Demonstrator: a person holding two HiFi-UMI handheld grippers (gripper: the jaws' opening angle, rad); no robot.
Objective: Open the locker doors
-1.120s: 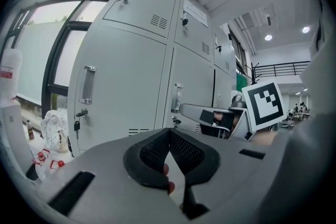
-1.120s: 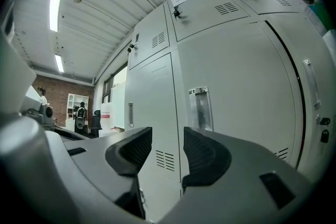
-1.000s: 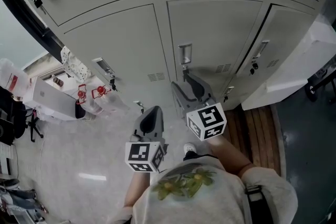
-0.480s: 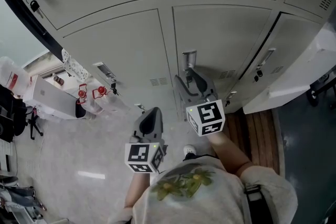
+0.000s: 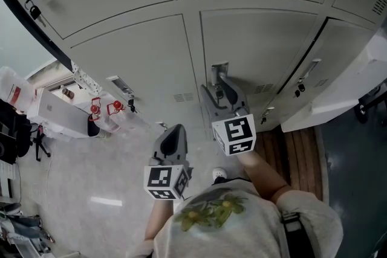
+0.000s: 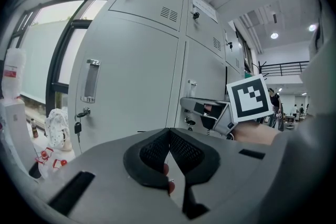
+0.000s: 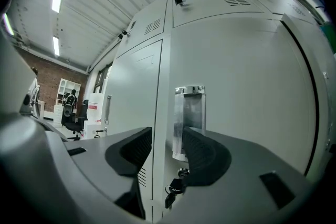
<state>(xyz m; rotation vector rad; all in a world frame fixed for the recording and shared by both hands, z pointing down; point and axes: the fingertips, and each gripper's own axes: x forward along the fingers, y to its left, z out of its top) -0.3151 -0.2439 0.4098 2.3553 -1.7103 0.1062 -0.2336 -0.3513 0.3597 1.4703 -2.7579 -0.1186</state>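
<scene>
Grey metal lockers fill the head view. The lower middle locker door is closed, with a chrome recessed handle at its left edge. My right gripper is open, its tips just short of that handle. In the right gripper view the handle shows between and beyond the open right gripper, with a key hanging in the lock below it. My left gripper hangs back lower left, shut and empty. The left gripper view has the left gripper facing the lower left door's handle.
The lower right locker door stands swung open. Red-capped bottles and a white box sit on the floor at left, with a black chair beyond. Wooden floor boards run at right. The person's torso fills the bottom.
My right gripper has moved forward and up to the middle door's handle. The left gripper has stayed where it was.
</scene>
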